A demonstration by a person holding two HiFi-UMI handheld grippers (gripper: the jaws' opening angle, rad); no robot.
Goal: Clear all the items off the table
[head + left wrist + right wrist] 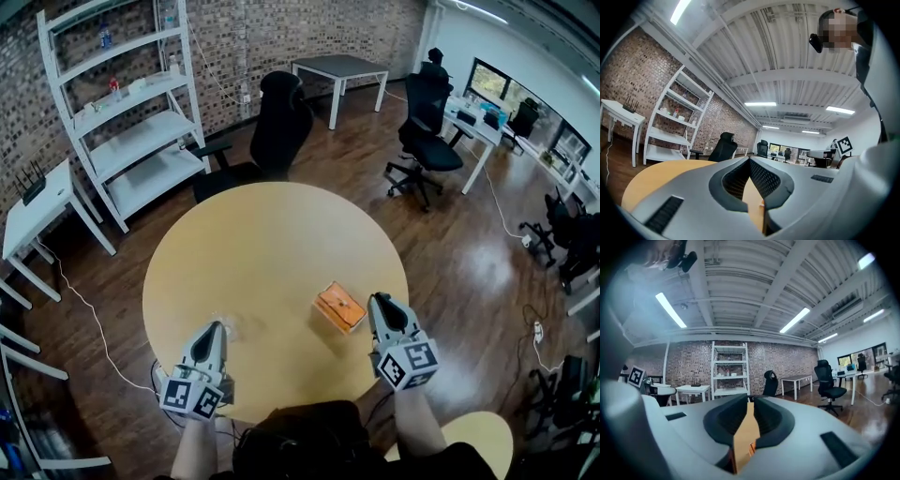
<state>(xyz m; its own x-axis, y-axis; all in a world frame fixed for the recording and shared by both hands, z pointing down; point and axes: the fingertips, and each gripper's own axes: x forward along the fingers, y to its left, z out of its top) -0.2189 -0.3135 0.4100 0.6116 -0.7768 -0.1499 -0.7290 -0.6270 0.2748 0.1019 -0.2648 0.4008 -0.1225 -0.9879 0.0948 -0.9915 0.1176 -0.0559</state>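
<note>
one orange box lies on the round tabletop. left hand-held gripper: closed, empty. right hand-held gripper: closed, empty, just beside the box.

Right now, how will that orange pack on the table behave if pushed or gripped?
The orange pack lies flat and low, so it probably won't roll or tip. On the smooth round table a push would likely slide it. Looks wrapped: probably light, perhaps squashy.
</note>
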